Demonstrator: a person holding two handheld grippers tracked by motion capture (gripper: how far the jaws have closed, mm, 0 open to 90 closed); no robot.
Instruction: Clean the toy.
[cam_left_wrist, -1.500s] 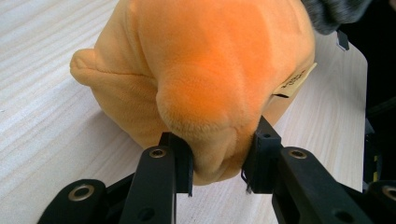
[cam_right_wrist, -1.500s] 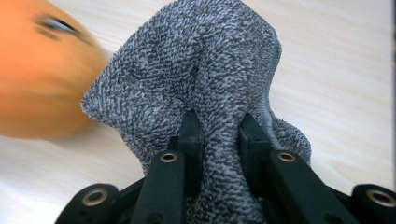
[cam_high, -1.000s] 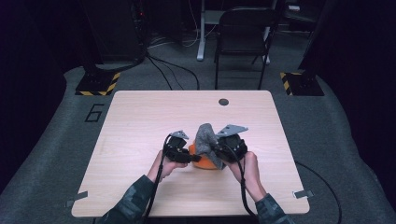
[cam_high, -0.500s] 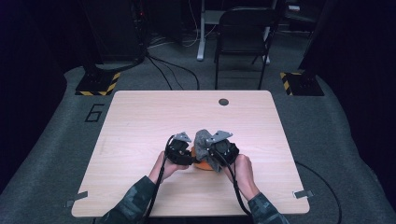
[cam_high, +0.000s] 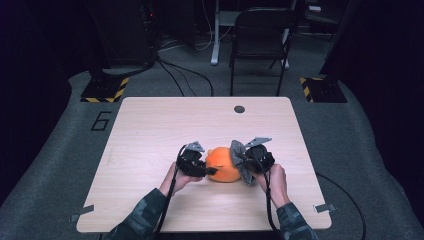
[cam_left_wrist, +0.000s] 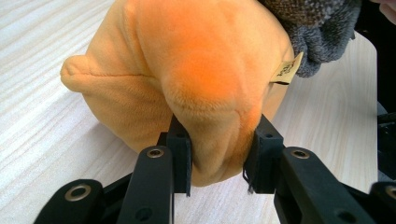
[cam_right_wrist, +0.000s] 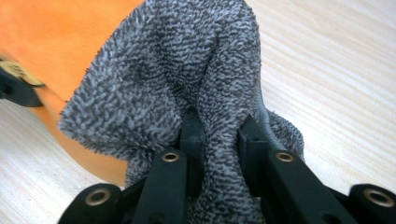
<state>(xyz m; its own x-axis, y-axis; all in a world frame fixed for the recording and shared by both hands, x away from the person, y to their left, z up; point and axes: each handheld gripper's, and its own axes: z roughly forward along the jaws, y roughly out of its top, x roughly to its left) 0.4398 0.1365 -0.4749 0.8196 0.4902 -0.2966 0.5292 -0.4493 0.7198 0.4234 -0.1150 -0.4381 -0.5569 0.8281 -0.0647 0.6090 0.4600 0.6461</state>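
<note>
An orange plush toy (cam_high: 223, 164) lies on the wooden table (cam_high: 150, 125) near its front middle. A grey terry cloth (cam_high: 241, 157) hangs against the toy's right side. My left gripper (cam_high: 210, 171) is shut on a fold of the orange plush toy (cam_left_wrist: 205, 84), pinching it from the left. My right gripper (cam_high: 246, 167) is shut on the grey cloth (cam_right_wrist: 187, 74), whose bunched fabric rises between its jaws with the orange toy (cam_right_wrist: 51, 51) behind it. A small tan tag (cam_left_wrist: 286, 71) sticks out of the toy beside the grey cloth (cam_left_wrist: 317, 28).
A dark round grommet (cam_high: 239, 109) sits near the table's far edge. Behind the table stands a black chair (cam_high: 260, 45). Yellow-and-black striped bases (cam_high: 104, 90) rest on the floor at both far corners.
The right gripper has drawn the grey cloth off the top of the toy, down and to the right. The orange toy now shows uncovered. The left gripper has stayed put.
</note>
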